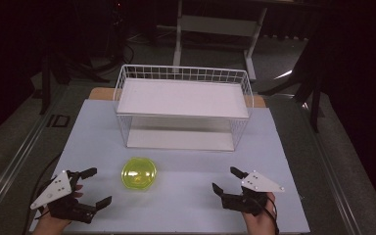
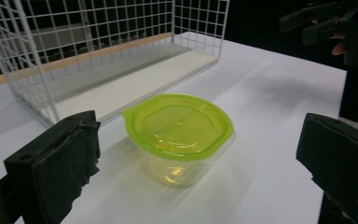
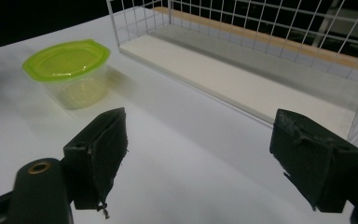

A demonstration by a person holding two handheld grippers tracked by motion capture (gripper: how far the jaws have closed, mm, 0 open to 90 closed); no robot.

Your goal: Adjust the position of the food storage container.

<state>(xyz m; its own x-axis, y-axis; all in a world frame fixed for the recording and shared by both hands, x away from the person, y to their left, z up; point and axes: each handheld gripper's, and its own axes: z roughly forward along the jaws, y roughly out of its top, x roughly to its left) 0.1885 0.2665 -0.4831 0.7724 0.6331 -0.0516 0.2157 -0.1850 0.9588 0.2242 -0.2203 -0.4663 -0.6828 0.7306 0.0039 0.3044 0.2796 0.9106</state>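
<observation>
White counter (image 1: 186, 196) with a white wire rack (image 1: 183, 105) at the back; two shelves, upper and lower, both bare. Clear plastic container (image 1: 139, 174) with a yellow-green lid sits upright on the counter in front of the rack, near its left end, lid on. Left gripper (image 1: 97, 186) is at front left, held in a hand (image 1: 54, 223), jaws spread wide, nothing between them; container just beside it to the right, not touching. In the left gripper view the container (image 2: 179, 137) sits ahead between the two jaws, apart from both. Right gripper (image 1: 225, 181) is at front right, jaws wide apart and empty, well apart from the container. In the right gripper view the container (image 3: 70, 72) is far left, the rack (image 3: 261, 60) ahead.
</observation>
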